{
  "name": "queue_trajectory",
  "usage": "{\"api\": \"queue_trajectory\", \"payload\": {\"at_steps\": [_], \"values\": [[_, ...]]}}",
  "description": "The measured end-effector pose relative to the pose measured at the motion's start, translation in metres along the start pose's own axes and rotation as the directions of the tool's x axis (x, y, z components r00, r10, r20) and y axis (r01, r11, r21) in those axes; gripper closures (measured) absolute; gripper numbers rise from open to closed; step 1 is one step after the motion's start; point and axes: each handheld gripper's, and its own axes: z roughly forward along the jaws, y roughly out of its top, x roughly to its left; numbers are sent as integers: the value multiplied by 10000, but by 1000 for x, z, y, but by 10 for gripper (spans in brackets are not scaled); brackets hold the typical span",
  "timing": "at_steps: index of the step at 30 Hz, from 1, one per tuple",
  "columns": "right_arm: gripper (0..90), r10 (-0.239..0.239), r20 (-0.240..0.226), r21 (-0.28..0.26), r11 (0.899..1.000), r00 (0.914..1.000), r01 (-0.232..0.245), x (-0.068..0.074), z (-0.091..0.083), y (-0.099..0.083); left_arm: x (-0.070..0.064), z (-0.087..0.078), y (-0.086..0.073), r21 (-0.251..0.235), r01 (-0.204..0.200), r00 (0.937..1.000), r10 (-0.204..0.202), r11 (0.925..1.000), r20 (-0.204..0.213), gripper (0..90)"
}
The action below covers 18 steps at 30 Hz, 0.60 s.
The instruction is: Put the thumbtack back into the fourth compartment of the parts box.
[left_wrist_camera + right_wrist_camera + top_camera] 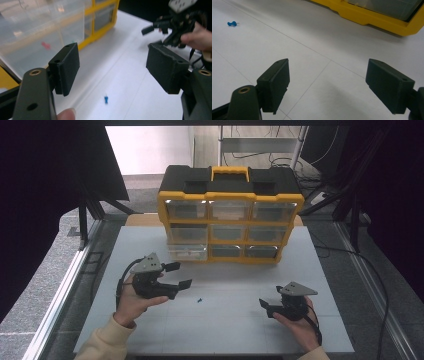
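Observation:
A small blue pushpin (199,299) lies on the white table between my two grippers. My left gripper (179,275) is open and hovers just left of the pin, in front of the organizer's bottom-left drawer (187,251), which is pulled out a little. In the left gripper view the pushpin (106,99) lies on the table below the open left gripper (115,67), and the clear drawer (37,37) holds a small red item (45,45). My right gripper (267,307) is open near the front right. In its own view the right gripper (332,85) holds nothing, with the pushpin (232,23) far off at upper left.
A yellow and black organizer (230,195) with several clear drawers stands at the back of the white table (225,325). Its yellow base (372,17) runs across the top of the right gripper view. The right gripper and hand (175,27) show far off in the left gripper view.

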Motion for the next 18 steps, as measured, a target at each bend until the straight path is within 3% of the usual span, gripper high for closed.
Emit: {"api": "queue_trajectory", "payload": {"at_steps": [9, 18], "values": [[193, -80, 36, 10, 10000, 10000, 80, 1, 0, 0, -3, 15, -16, 679, 83, 9998, -94, 9977, 157, 274], [194, -180, 61, -79, 9998, 9998, 180, 1, -1, 0, -8, 43, -31, 1779, -116, 9994, 59, 9840, 327, 275]]}}
